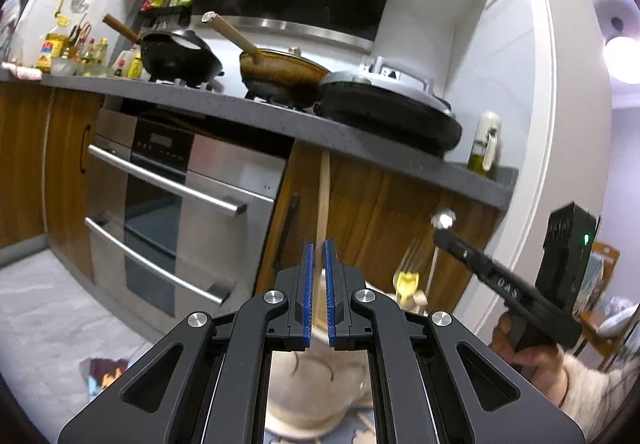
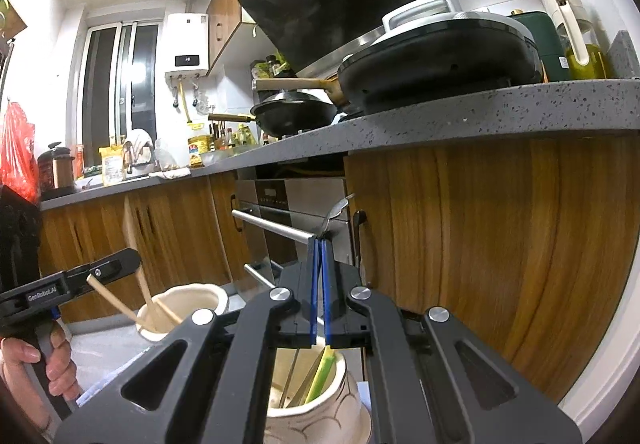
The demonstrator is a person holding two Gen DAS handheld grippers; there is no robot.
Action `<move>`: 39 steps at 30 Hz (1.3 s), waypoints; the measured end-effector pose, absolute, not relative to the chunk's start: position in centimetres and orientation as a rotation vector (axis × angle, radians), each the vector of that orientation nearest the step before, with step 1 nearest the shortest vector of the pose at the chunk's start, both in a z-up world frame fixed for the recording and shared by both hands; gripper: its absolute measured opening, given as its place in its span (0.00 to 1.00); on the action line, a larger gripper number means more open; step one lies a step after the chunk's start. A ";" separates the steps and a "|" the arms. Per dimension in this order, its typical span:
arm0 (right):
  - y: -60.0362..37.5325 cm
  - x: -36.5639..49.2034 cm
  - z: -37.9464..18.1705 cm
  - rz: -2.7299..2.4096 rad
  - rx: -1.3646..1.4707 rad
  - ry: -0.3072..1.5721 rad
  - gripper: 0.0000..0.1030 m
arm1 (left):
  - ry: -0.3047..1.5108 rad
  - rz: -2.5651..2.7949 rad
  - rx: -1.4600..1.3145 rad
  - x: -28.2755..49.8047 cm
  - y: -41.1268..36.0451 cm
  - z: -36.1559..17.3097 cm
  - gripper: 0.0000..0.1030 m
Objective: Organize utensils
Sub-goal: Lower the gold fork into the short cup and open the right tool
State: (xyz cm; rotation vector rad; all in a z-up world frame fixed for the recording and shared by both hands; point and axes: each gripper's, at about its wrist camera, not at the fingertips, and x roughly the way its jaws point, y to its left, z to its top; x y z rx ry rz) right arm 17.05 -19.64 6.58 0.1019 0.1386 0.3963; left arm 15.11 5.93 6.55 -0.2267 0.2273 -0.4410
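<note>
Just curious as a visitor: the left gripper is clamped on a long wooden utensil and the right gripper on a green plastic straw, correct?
Not quite. The right gripper is clamped on a silver metal spoon, as the right wrist view shows. The left gripper does hold the long wooden utensil.

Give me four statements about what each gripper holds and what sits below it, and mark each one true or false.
1. The left gripper is shut on a wooden utensil. True.
2. The right gripper holds a knife. False: it is shut on a metal spoon.
3. A cream holder below the right gripper has utensils in it. True.
4. The holder beside the left gripper is empty. False: wooden sticks stand in it.
</note>
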 end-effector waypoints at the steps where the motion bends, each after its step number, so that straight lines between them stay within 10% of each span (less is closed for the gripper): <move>1: -19.6 16.9 6.5 0.403 0.100 0.143 0.02 | 0.222 -0.435 -0.209 14.7 5.8 6.5 0.06; 10: -18.3 17.0 5.1 0.432 0.051 0.198 0.02 | 0.225 -0.427 -0.136 13.6 5.0 5.6 0.06; 29: -17.6 18.3 3.8 0.410 0.009 0.269 0.03 | 0.211 -0.372 -0.120 13.5 5.2 5.6 0.40; 33: -17.7 18.3 4.0 0.415 0.018 0.265 0.28 | 0.202 -0.360 -0.122 13.2 5.3 5.7 0.48; 39: -17.8 17.5 4.6 0.406 0.027 0.240 0.35 | 0.187 -0.319 -0.116 12.7 5.6 6.0 0.61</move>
